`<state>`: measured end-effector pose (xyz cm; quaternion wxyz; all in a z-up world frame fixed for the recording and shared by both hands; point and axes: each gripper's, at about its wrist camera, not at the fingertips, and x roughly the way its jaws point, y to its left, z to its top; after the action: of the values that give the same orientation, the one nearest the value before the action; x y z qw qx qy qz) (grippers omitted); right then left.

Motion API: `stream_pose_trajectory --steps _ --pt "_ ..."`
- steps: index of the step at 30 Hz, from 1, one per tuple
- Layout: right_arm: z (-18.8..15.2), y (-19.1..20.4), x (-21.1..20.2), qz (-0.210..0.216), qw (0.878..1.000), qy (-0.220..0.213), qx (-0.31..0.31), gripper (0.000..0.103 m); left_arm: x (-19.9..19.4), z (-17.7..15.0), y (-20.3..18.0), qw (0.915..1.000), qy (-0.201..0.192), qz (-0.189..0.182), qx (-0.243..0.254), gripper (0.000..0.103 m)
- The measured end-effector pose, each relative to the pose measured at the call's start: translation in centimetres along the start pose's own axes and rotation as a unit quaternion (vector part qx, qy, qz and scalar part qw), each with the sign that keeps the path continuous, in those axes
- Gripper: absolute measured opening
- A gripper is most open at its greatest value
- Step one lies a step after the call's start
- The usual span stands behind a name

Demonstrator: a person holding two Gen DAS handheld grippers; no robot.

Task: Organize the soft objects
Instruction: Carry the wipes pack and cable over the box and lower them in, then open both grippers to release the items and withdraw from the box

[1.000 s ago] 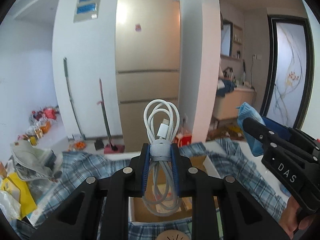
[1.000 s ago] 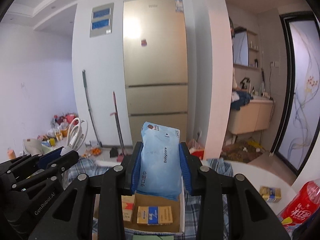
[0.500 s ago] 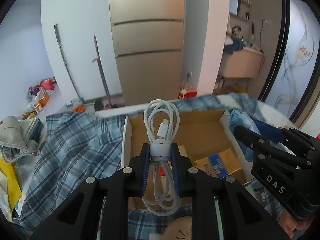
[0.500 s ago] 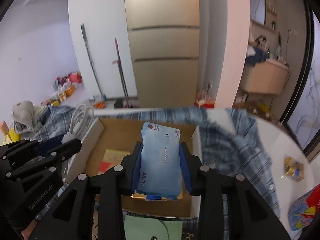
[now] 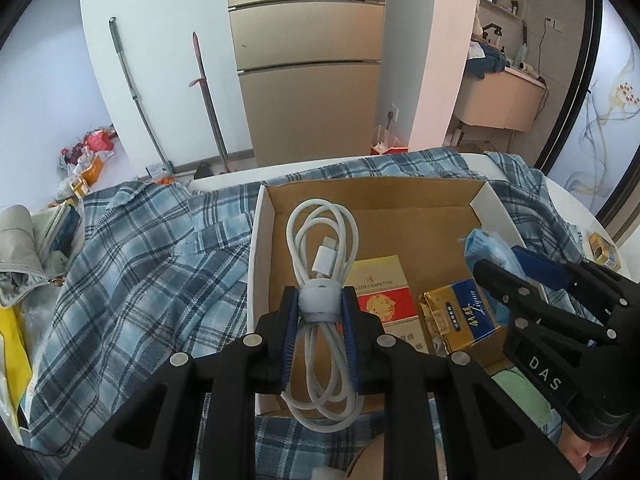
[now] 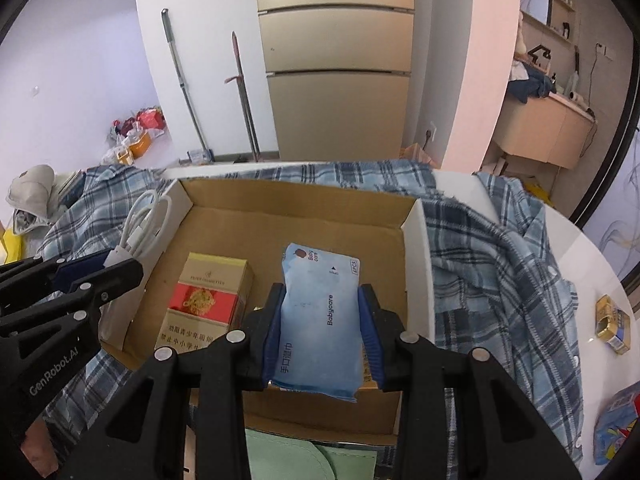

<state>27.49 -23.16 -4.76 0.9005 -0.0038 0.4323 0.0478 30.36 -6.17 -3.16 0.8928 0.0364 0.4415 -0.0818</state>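
Note:
My left gripper (image 5: 319, 308) is shut on a coiled white cable (image 5: 322, 248) bound with a grey strap, hanging over the left half of an open cardboard box (image 5: 372, 196). The right gripper (image 6: 322, 300) is shut on a light blue wipes pack (image 6: 320, 312), held above the box's (image 6: 296, 208) right half. Inside lie a red and gold carton (image 6: 208, 300) and a gold and blue packet (image 5: 464, 312). In the right wrist view, the left gripper (image 6: 120, 264) and its cable (image 6: 146, 224) show at the left. In the left wrist view, the right gripper (image 5: 500, 268) and pack (image 5: 486, 246) show at the right.
A blue plaid shirt (image 5: 132, 272) spreads under and around the box on a white round table (image 6: 592, 264). A green pouch (image 6: 304, 460) lies at the near edge. A small gold packet (image 6: 614, 324) and a colourful bag (image 6: 616, 420) sit right. Grey bag (image 5: 24, 256) at left.
Both grippers have come down and tilted toward the box, each still holding its object. The box interior now fills the middle of both views.

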Motion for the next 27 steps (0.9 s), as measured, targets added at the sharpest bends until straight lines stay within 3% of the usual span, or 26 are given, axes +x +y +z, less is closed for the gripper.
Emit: stream_pose_trajectory --steps 9,12,13,15,16,17,27 --pt "-0.4 0.5 0.9 -0.004 1.0 0.015 -0.012 0.035 1.8 -0.2 0.4 0.9999 0.006 -0.012 -0.001 0.022" --pt "-0.4 0.5 0.8 -0.005 1.0 0.011 -0.013 0.041 1.7 -0.3 0.4 0.9999 0.001 -0.012 0.0 0.022" --pt "-0.4 0.5 0.7 -0.005 1.0 0.008 -0.013 0.048 1.6 -0.2 0.3 0.9999 -0.003 -0.012 0.002 0.023" --pt "-0.3 0.4 0.5 -0.004 1.0 -0.001 -0.012 0.061 1.1 -0.2 0.2 0.9999 -0.012 -0.008 0.002 0.041" --pt "-0.3 0.4 0.3 -0.005 1.0 -0.006 -0.012 0.064 0.8 -0.2 0.3 0.9998 -0.021 -0.007 0.0 0.066" --pt "-0.3 0.3 0.1 -0.008 1.0 -0.011 -0.011 0.065 0.5 -0.2 0.3 0.9994 -0.033 -0.004 -0.002 0.077" --pt "0.4 -0.9 -1.3 -0.021 0.999 -0.032 0.006 0.068 -2.6 0.4 0.7 0.9972 -0.075 0.007 -0.001 0.077"
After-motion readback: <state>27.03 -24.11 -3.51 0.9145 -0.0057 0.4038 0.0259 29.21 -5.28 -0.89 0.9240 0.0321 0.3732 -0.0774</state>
